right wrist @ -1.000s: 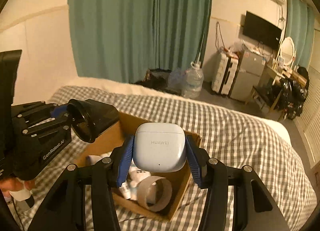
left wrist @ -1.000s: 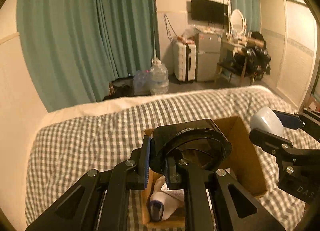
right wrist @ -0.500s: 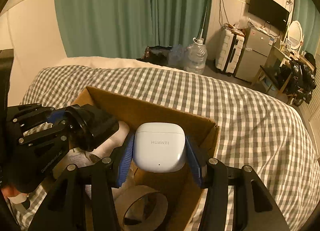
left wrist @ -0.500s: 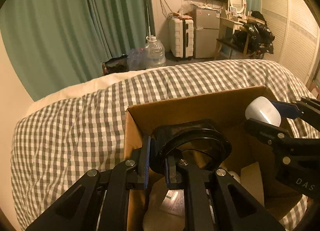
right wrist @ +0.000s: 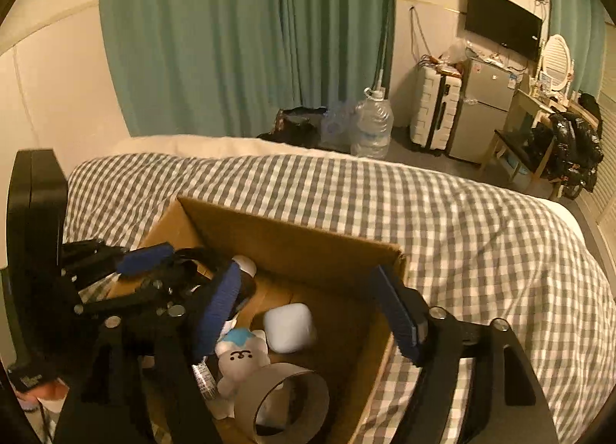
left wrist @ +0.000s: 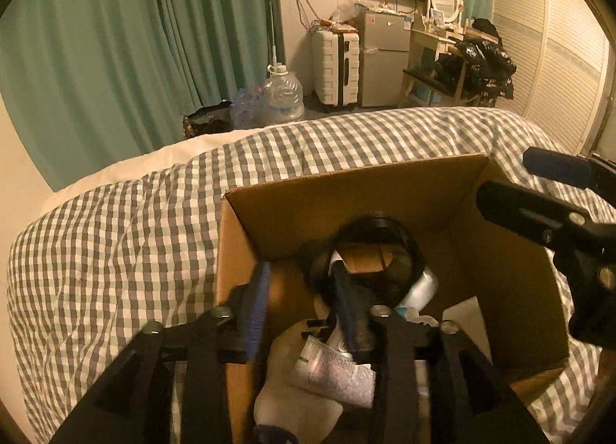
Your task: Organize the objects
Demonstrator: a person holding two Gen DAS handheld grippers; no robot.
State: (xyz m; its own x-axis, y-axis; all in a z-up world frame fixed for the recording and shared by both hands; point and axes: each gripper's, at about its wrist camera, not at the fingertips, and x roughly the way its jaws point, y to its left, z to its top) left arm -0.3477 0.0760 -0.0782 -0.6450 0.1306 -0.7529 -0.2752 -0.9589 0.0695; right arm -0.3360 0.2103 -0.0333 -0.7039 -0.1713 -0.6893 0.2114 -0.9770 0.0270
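Cardboard box on bed; earbud case, plush toy, tape roll inside.

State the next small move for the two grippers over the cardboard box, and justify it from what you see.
Probably lift both clear of the cardboard box. The white earbud case lies loose inside, the right gripper opening around nothing; the left gripper is opening too, the black round object dropping away.

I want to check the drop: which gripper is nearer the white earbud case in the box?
Right. The right gripper, jaws opening, hangs just above the white earbud case, which lies free in the cardboard box. The left gripper is off to the case's left.
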